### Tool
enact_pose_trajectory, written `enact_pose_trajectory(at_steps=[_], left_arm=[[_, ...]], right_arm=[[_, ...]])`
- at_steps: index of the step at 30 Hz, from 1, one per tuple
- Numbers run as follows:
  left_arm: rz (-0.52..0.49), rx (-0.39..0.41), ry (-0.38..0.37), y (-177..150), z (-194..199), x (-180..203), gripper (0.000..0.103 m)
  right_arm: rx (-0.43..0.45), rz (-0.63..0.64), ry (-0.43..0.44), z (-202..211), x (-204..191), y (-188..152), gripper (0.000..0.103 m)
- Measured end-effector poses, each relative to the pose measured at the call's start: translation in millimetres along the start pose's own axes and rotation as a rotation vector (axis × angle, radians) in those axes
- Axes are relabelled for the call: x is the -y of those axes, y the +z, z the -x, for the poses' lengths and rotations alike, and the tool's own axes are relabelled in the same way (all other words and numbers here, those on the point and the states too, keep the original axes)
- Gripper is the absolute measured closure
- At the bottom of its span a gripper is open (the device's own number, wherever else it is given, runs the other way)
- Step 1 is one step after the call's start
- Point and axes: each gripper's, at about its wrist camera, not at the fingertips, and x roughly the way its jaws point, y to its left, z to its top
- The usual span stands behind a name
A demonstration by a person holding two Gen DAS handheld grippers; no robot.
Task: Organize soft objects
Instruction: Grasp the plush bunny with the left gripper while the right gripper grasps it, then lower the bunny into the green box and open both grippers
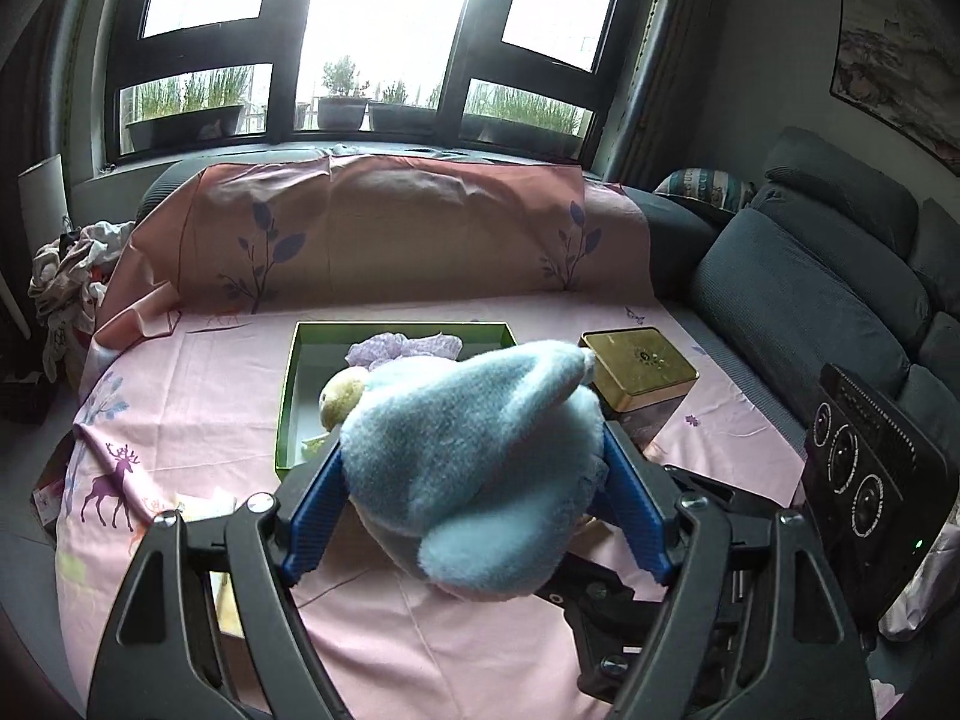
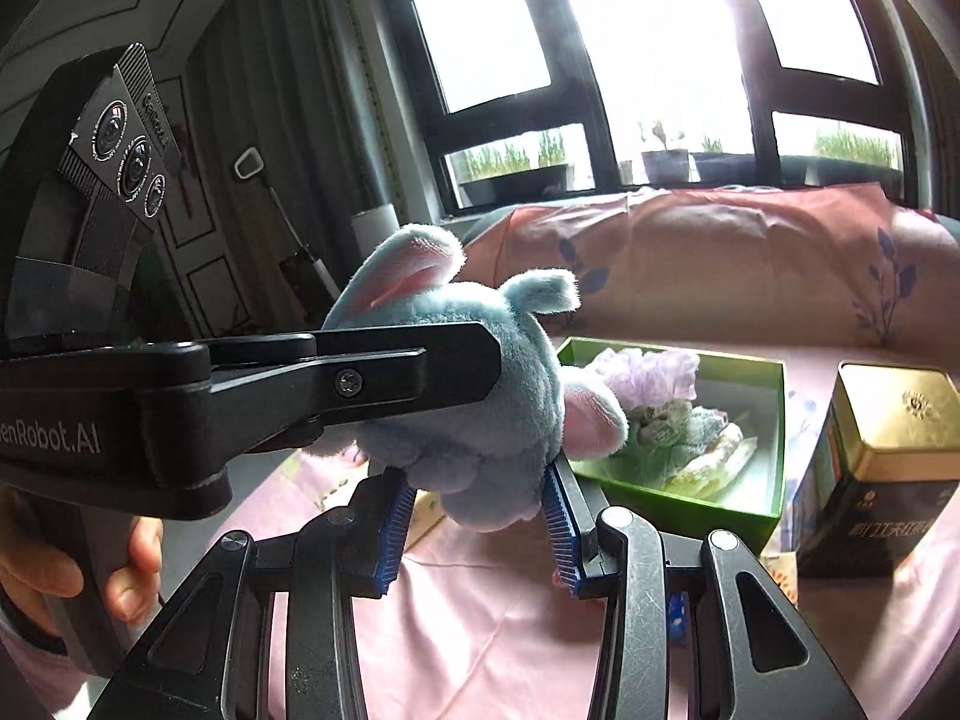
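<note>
A blue plush toy with pink-lined ears is held above the pink sheet, just in front of a green box. My left gripper is shut on it, blue pads pressed on both sides. In the right wrist view the same toy also sits between my right gripper's blue pads, which grip its lower part, while the left gripper's black finger crosses it. The green box holds a lilac cloth and other soft items, including a yellowish plush.
A gold-lidded tin stands right of the green box on the pink sheet; it also shows in the right wrist view. A grey sofa runs along the right. A heap of clothes lies at the far left.
</note>
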Motion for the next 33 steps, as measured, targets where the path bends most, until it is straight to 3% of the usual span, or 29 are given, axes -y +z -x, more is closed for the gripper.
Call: enact_pose_trajectory(at_steps=[6, 14, 19, 26, 33], left_arm=[[-0.035, 0.034, 0.001, 46.1, -5.7, 9.4, 0.025], [0.008, 0.025, -0.049, 97.8, -45.5, 0.3, 0.025], [0.051, -0.043, -0.060, 96.6, -93.5, -10.1, 0.025], [0.108, -0.149, -0.073, 70.5, -162.9, -26.6, 0.025], [0.114, -0.220, -0.058, 52.2, -200.4, -39.9, 0.025]], right_arm=[[0.040, 0.006, -0.019, 0.1, 17.5, 42.3, 0.061], [0.050, 0.017, -0.079, -21.7, 50.2, 84.9, 0.061], [-0.014, -0.008, -0.102, -53.1, 75.8, 76.1, 0.061], [-0.140, -0.059, -0.143, -100.2, 111.3, 43.6, 0.061], [-0.227, -0.093, -0.152, -134.2, 130.0, 20.8, 0.061]])
